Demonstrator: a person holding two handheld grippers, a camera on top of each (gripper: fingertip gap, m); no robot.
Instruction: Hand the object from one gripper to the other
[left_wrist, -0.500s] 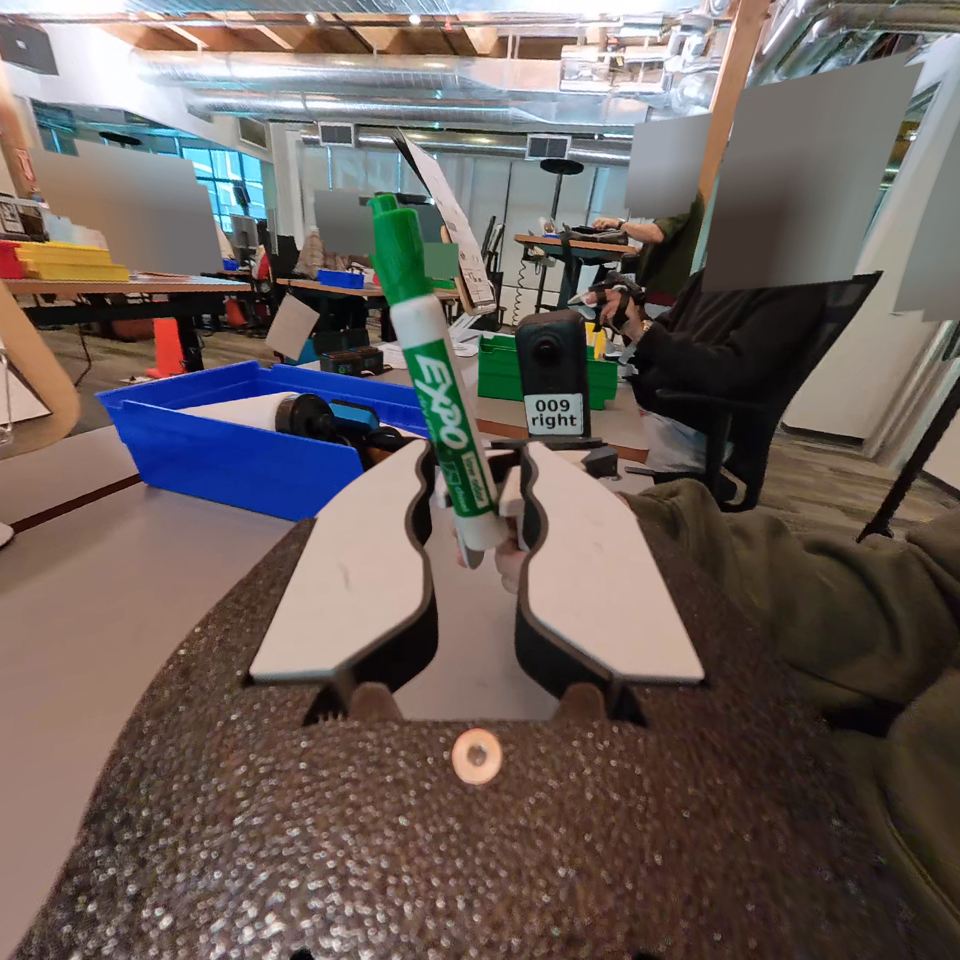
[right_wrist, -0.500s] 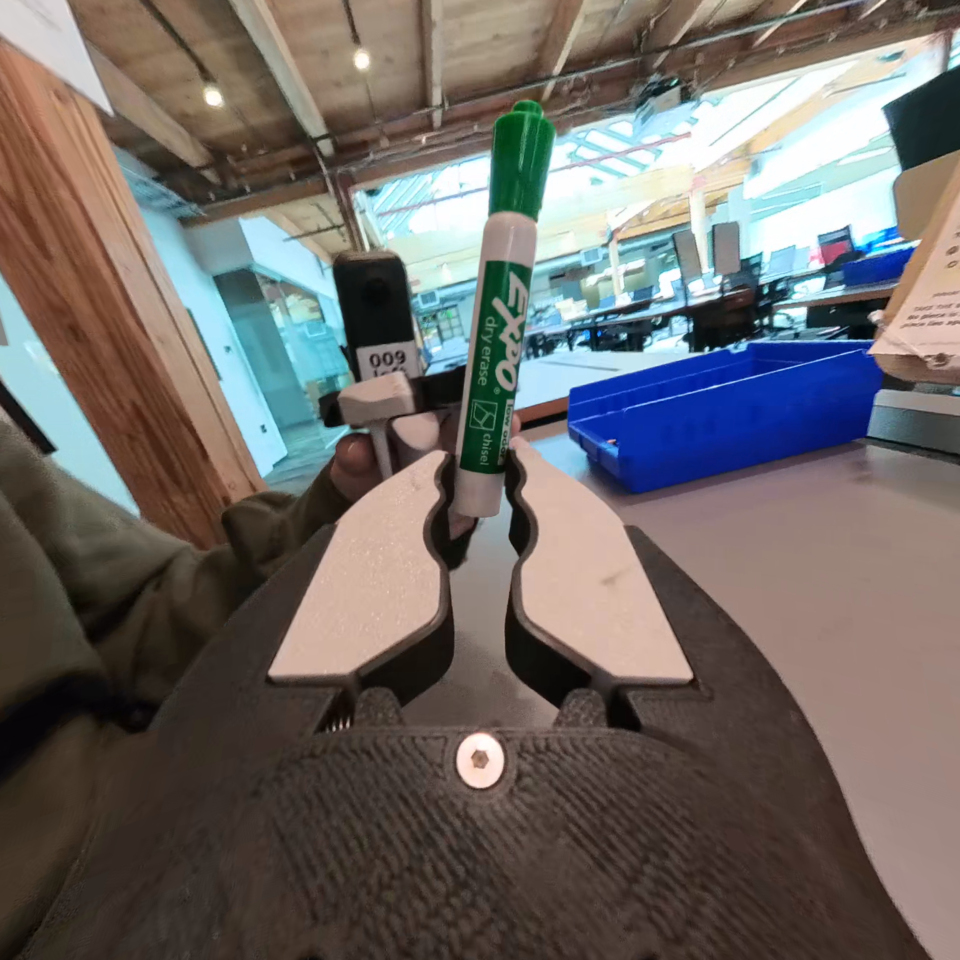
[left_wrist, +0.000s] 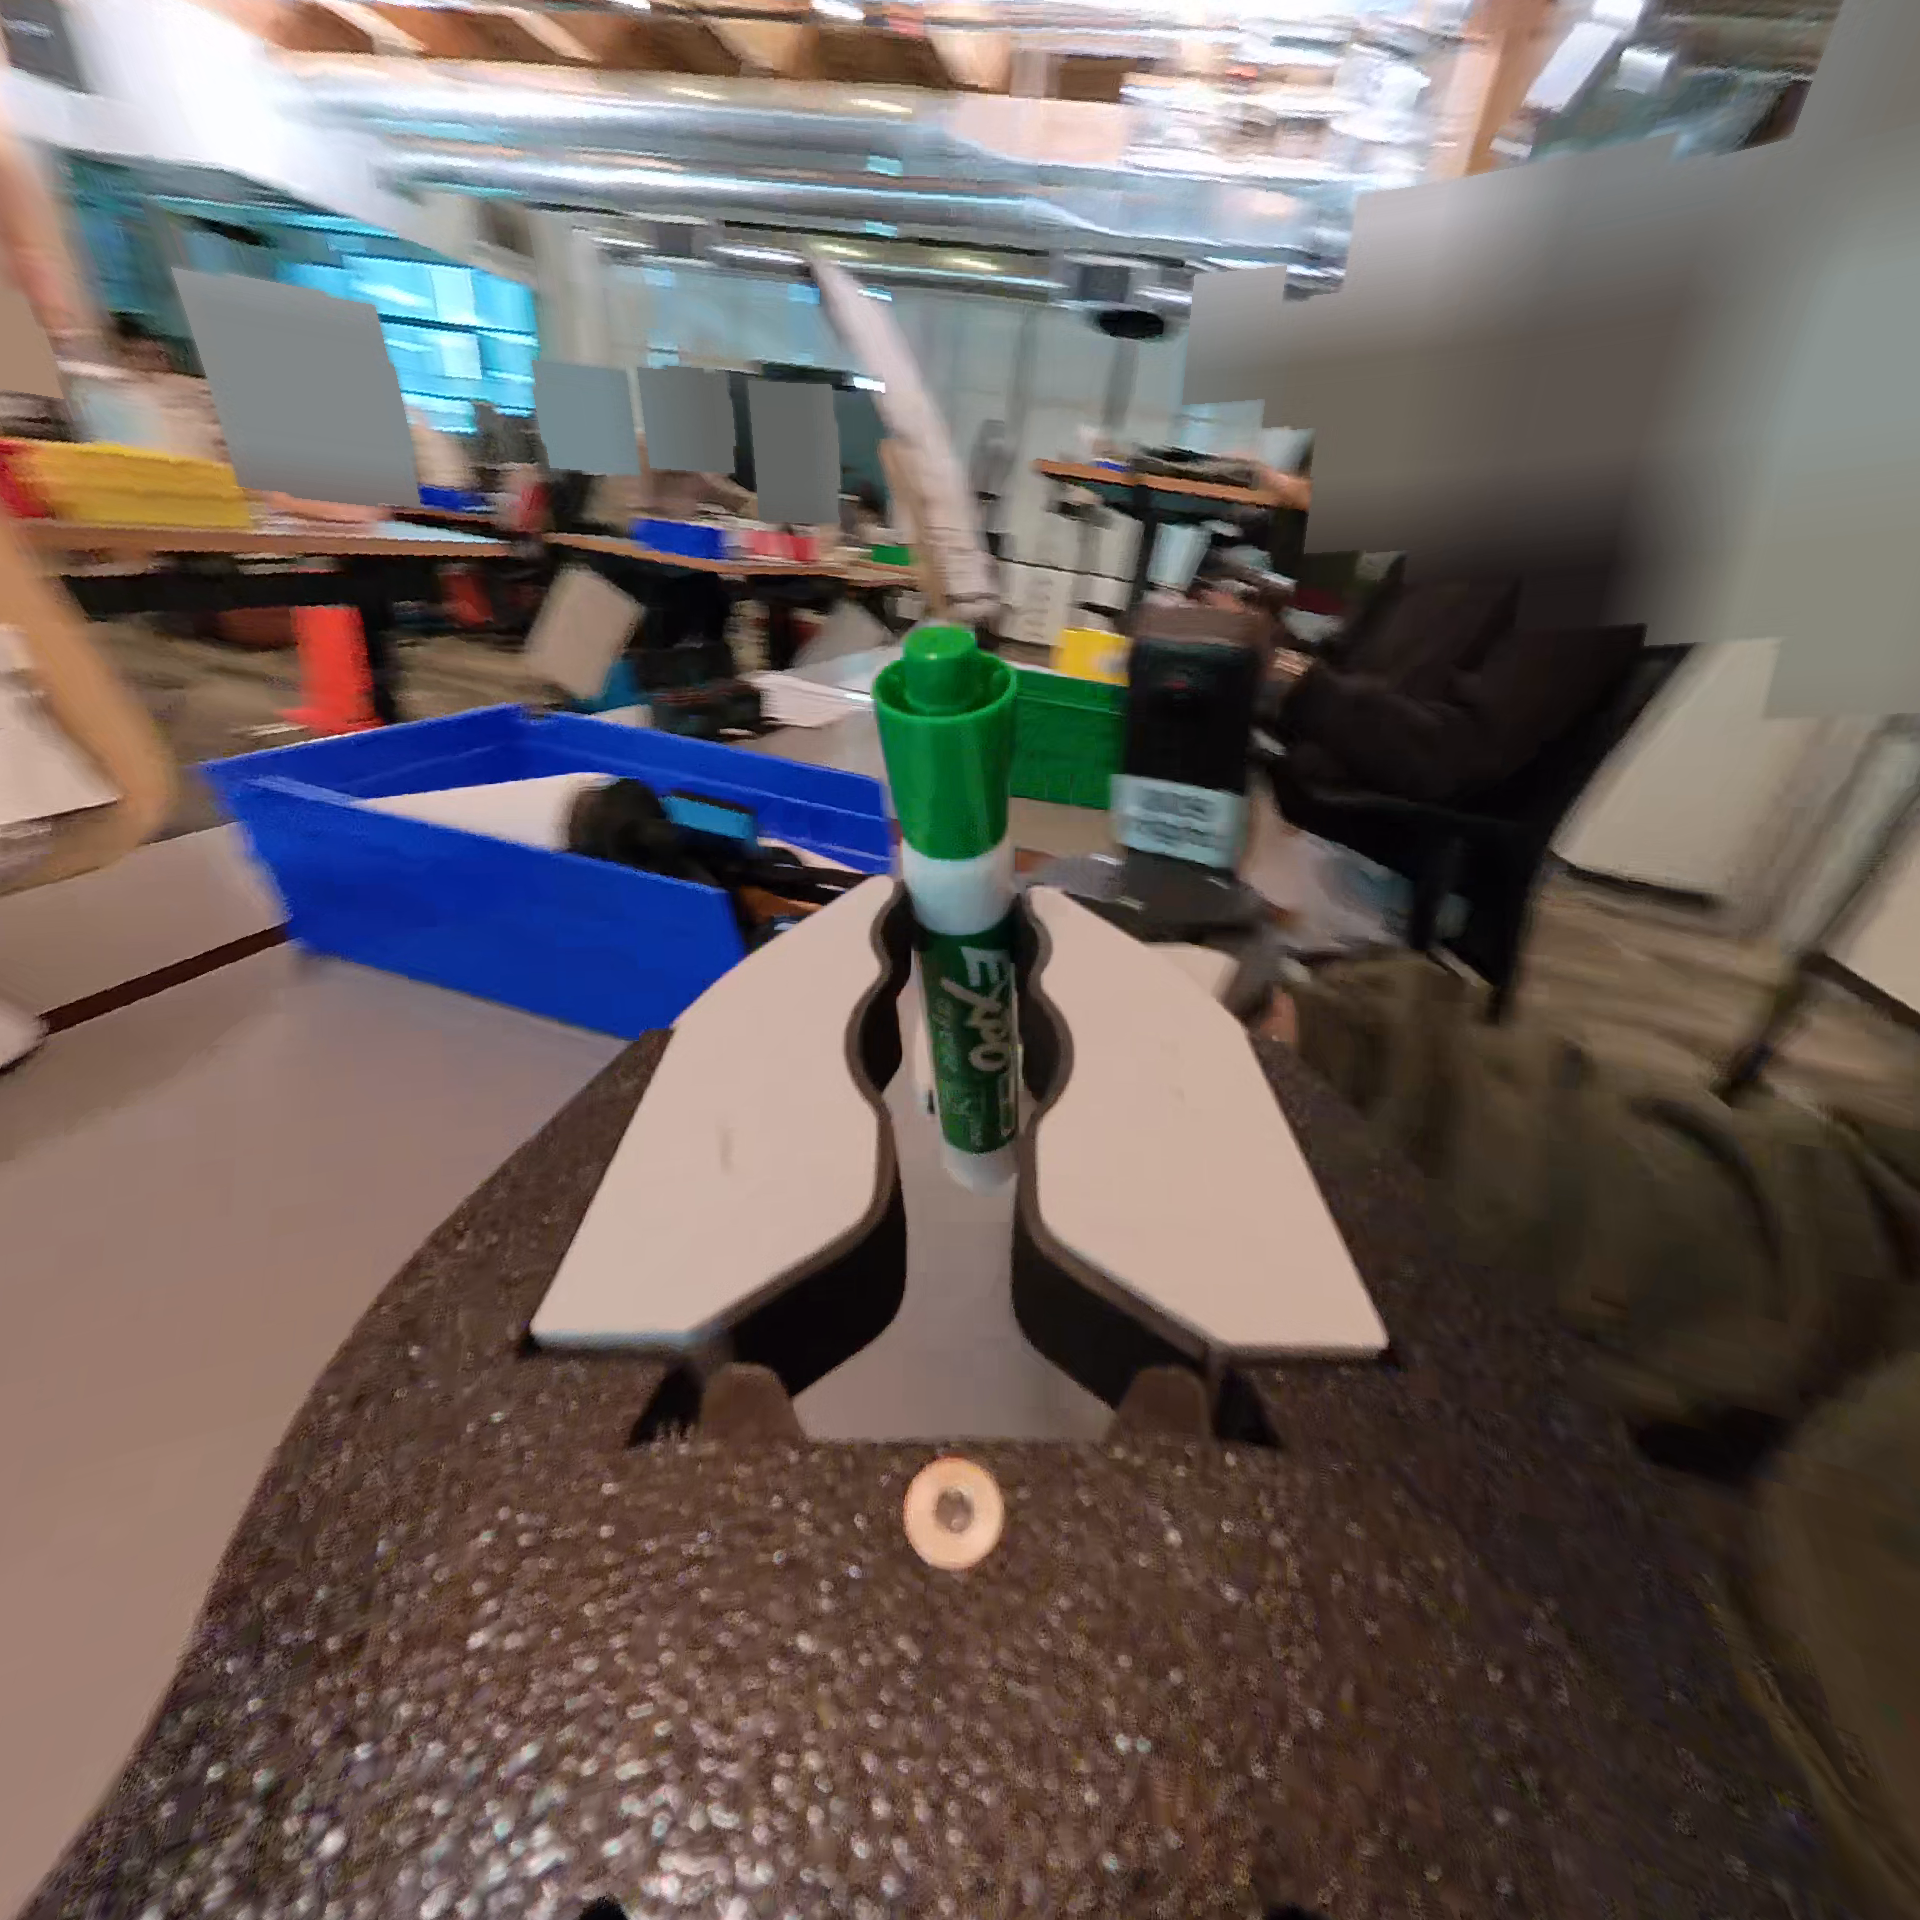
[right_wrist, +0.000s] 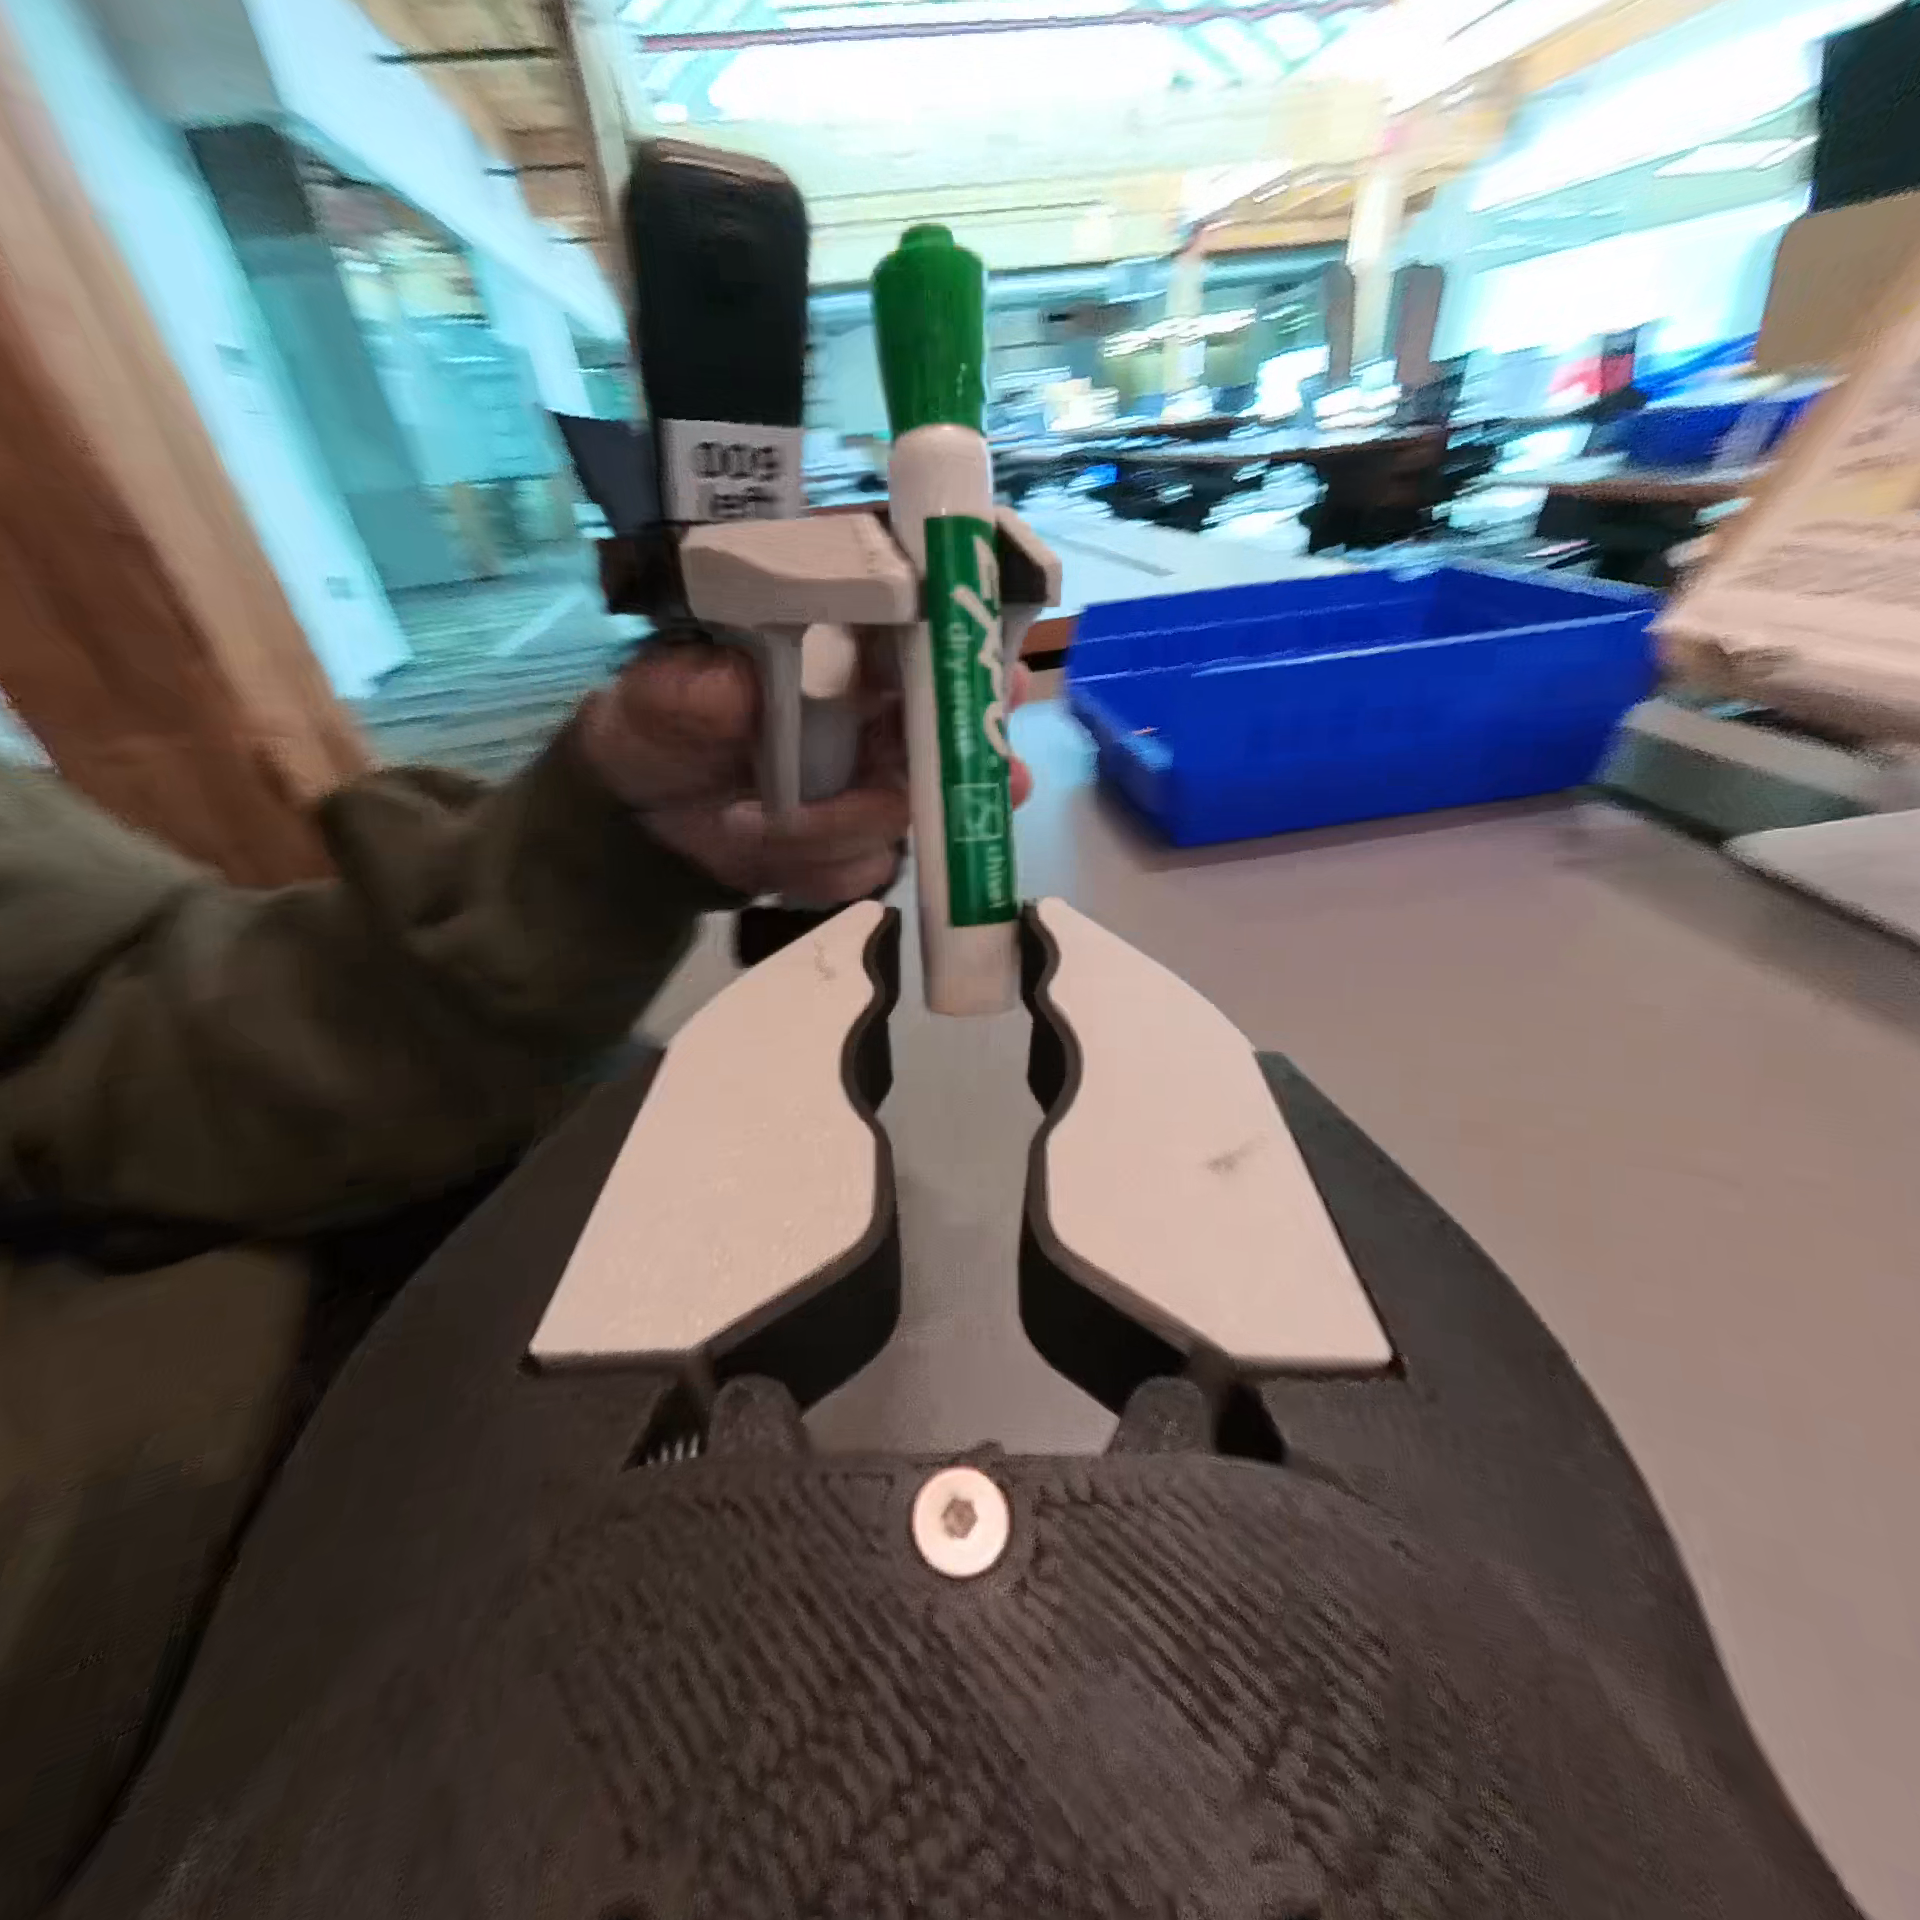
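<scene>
Green marker clamped upright in the left tool, with the right tool spread beneath its lower end.

In the left wrist view, the left tool (left_wrist: 961, 935) is closed on the marker (left_wrist: 951, 831), green cap uppermost. In the right wrist view, the right tool (right_wrist: 956, 925) stands apart, the marker's white base between its tips without evident contact. Beyond lie the grey counter (right_wrist: 1507, 1039) and a blue bin (right_wrist: 1351, 675); the background is blurred.
</scene>
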